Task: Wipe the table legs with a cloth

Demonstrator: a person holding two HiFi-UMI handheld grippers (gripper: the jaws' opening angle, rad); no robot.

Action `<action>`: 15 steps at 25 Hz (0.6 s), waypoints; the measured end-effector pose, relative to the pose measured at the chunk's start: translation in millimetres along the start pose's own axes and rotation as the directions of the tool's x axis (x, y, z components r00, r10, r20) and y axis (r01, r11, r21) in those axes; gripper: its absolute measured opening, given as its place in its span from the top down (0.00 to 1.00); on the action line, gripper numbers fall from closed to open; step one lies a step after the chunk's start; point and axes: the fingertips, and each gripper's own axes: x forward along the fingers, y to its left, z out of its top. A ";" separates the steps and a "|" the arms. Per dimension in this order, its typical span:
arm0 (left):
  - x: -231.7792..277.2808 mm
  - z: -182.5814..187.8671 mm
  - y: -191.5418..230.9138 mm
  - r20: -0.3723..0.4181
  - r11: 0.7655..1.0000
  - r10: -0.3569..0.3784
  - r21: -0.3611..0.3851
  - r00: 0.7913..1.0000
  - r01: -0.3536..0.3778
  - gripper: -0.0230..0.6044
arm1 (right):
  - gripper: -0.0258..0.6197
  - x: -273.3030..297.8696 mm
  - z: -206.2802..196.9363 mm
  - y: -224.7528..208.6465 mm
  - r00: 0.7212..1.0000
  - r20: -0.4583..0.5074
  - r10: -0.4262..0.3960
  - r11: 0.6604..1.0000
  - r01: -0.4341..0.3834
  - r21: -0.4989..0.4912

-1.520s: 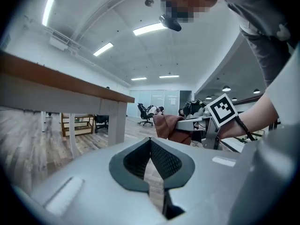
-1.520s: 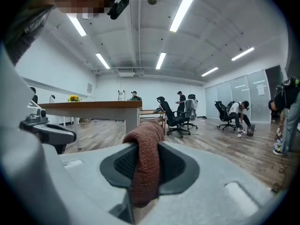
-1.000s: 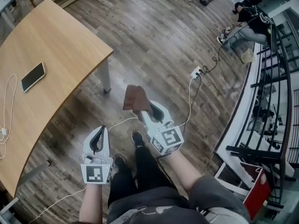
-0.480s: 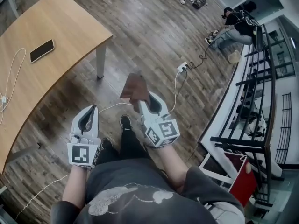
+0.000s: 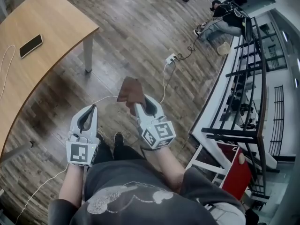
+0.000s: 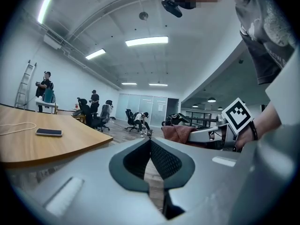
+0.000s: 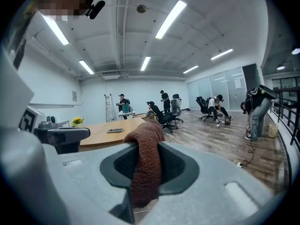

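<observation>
My right gripper (image 5: 136,103) is shut on a brown cloth (image 5: 130,90), which hangs out past its fingertips over the wood floor. In the right gripper view the cloth (image 7: 146,163) is pinched between the jaws and drapes over them. My left gripper (image 5: 91,108) is shut with nothing in it, and its tips meet in the left gripper view (image 6: 150,139). The wooden table (image 5: 51,18) lies at the upper left. Its grey leg (image 5: 87,53) stands ahead and to the left of both grippers, well apart from them.
A phone (image 5: 31,46) and a white cable (image 5: 6,67) lie on the table. A power strip (image 5: 170,58) with its cord lies on the floor ahead. A black railing (image 5: 253,78) runs along the right, a person (image 5: 220,17) sits far back, and another table leg (image 5: 16,151) shows lower left.
The table and its leg have slid left and further away in the head view. Both grippers keep their pose in front of the body, with the cloth still held.
</observation>
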 end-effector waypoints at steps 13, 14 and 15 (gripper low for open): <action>-20.4 -3.8 -54.9 0.034 0.982 0.176 0.060 0.984 -0.178 0.93 | 0.83 -40.9 -14.2 -9.6 0.981 0.039 0.190 0.981 -0.191 0.017; -24.9 -3.9 -63.0 0.042 0.978 0.197 0.056 0.979 -0.199 0.93 | 0.83 -49.3 -12.5 -11.8 0.978 0.046 0.206 0.978 -0.207 0.015; -29.5 -5.3 -71.7 0.052 0.975 0.214 0.056 0.975 -0.217 0.93 | 0.83 -58.2 -11.0 -14.3 0.974 0.053 0.222 0.975 -0.223 0.010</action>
